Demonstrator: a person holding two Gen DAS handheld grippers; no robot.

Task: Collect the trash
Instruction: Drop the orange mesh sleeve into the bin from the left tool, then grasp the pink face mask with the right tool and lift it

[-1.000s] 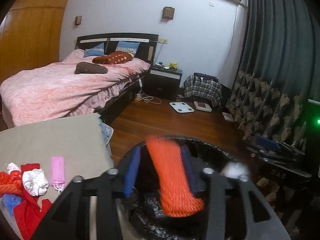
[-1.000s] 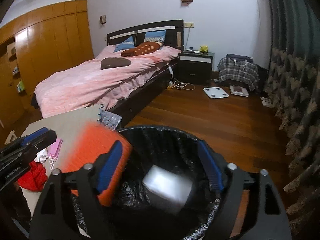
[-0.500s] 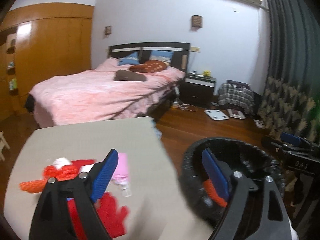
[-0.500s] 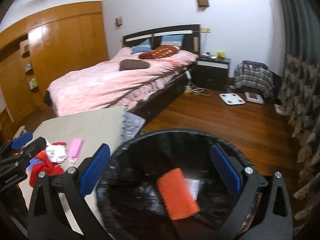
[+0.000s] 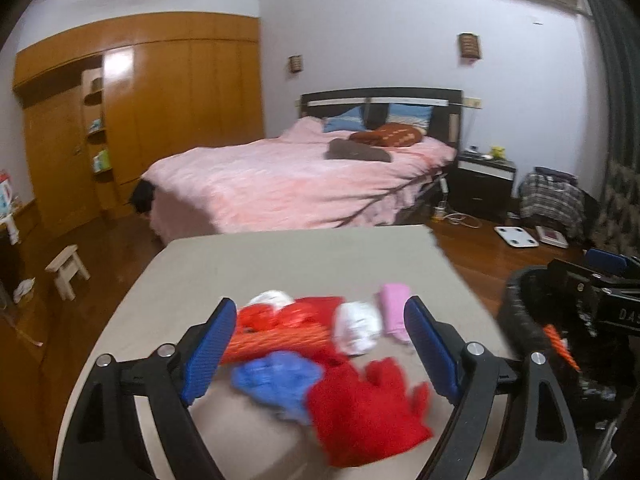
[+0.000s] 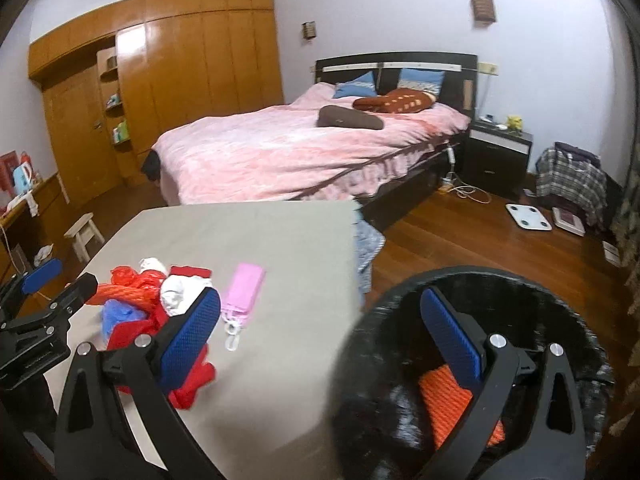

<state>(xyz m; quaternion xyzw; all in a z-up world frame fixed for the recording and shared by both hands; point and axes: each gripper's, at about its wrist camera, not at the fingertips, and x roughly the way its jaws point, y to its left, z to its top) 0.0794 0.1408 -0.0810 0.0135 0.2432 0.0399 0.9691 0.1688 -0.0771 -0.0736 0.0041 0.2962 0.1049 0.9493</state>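
Filling the lower middle, the table (image 5: 304, 264) carries the trash pile (image 5: 320, 344), black bin (image 6: 480, 288) lower right holding orange netting (image 6: 448, 396); left gripper (image 5: 316, 344) and right gripper (image 6: 320, 336) gape wide, both empty

One table (image 6: 280, 248) is seen, and on it one pile of trash near its left edge: one blue bag (image 5: 276, 376), one orange net (image 5: 280, 340), one red glove (image 5: 360, 412), two white wads (image 5: 356, 328), one pink pouch (image 6: 244, 292). One black bin (image 6: 472, 280) is seen, with one orange net piece (image 6: 444, 400) inside.
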